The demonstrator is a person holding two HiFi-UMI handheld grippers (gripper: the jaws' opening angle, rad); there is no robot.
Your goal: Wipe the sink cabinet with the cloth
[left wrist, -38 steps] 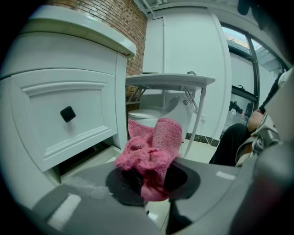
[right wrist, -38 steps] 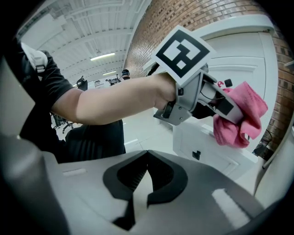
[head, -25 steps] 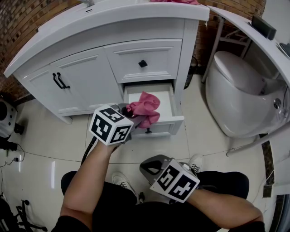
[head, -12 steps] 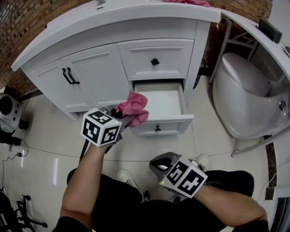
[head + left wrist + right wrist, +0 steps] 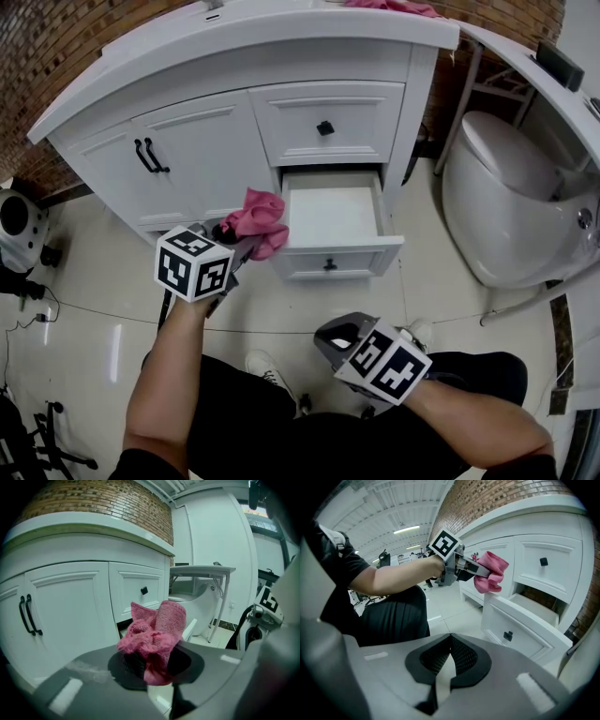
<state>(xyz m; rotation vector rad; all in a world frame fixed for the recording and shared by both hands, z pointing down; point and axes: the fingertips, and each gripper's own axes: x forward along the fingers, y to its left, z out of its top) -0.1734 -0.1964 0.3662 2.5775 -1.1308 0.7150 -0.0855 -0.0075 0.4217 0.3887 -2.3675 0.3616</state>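
Your left gripper (image 5: 236, 248) is pinching the crumpled pink knit cloth (image 5: 255, 220). The left gripper view shows the cloth (image 5: 157, 639) bunched between the dark ribbed pads, most of it spilling up above the left gripper (image 5: 154, 663).

In the head view the cloth sits at 9 o'clock of the open white bottom drawer (image 5: 333, 214), over the drawer's left front corner and the cabinet face beside it. I can't tell whether it touches the wood.

The white panelled sink cabinet (image 5: 187, 150) fills 12 o'clock. It has two doors with black bar handles (image 5: 148, 156), and a shut upper drawer with a black square knob (image 5: 325, 127) directly above the open one. The pale worktop (image 5: 234, 33) carries another bit of pink fabric (image 5: 389, 5) at the top edge of the frame.

Your right gripper (image 5: 328, 336) is at 5 o'clock of the left one, low over your lap and well apart from the cabinet. Its jaws are pressed together at the tips with nothing between them, as the right gripper view confirms (image 5: 449, 660). That view also shows the left gripper (image 5: 461, 570) holding the cloth (image 5: 491, 571) just above the drawer front.

The white toilet (image 5: 506, 197) is at 3 o'clock of the cabinet. A glossy tiled floor (image 5: 103, 309) lies below.
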